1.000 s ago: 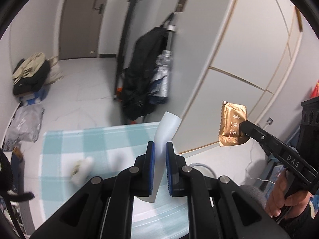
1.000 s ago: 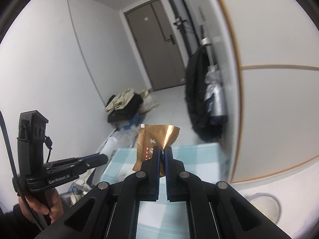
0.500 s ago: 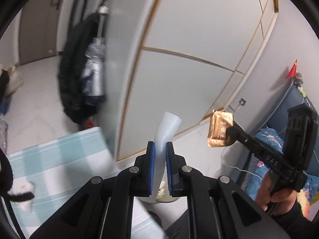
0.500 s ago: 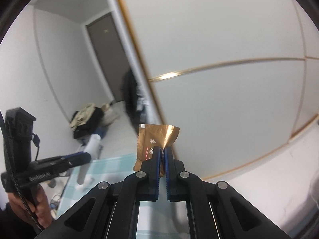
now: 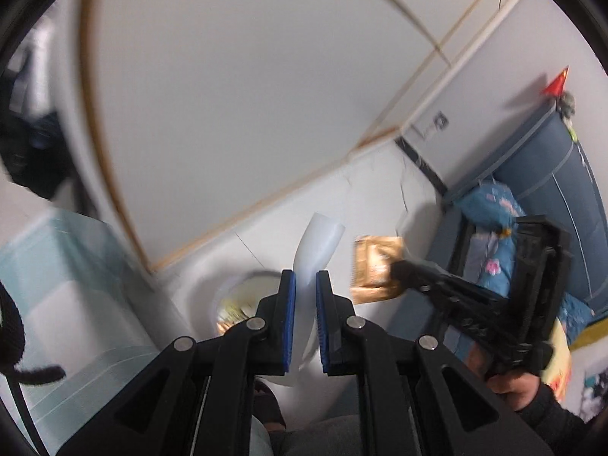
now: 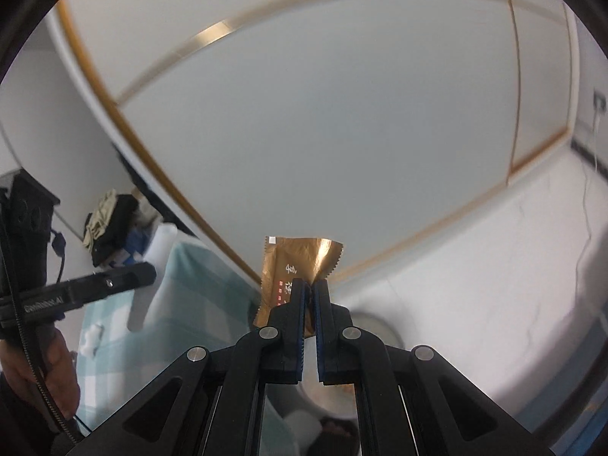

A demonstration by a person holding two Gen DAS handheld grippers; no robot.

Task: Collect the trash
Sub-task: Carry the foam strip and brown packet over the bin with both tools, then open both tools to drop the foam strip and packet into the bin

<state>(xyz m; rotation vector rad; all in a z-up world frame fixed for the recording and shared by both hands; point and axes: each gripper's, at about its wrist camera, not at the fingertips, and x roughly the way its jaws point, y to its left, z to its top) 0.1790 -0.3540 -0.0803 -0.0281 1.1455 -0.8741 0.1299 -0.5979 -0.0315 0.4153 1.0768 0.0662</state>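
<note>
My left gripper point(image 5: 303, 285) is shut on a curled white paper strip point(image 5: 321, 241) that sticks up past its blue pads. Just under it on the floor stands a white bin point(image 5: 235, 288) with yellowish scraps inside. My right gripper point(image 6: 312, 288) is shut on a gold-brown snack wrapper point(image 6: 294, 260); the bin's rim point(image 6: 380, 325) shows right behind its fingers. In the left wrist view the right gripper point(image 5: 399, 266) hangs to the right of the bin, and the wrapper point(image 5: 374, 266) is blurred. The left gripper point(image 6: 146, 273) with its strip point(image 6: 161, 241) appears at the left of the right wrist view.
A white wardrobe point(image 6: 323, 133) with gold trim fills the background. A table with a teal checked cloth point(image 6: 190, 304) is at the left, with a small white crumpled scrap point(image 6: 89, 338) on it. Blue bedding point(image 5: 494, 209) lies at the right. A slippered foot point(image 5: 268, 406) is below.
Both grippers have swung right and down, away from the table and towards the floor by the wardrobe. The bin has come into view beneath them. Both grips are unchanged.
</note>
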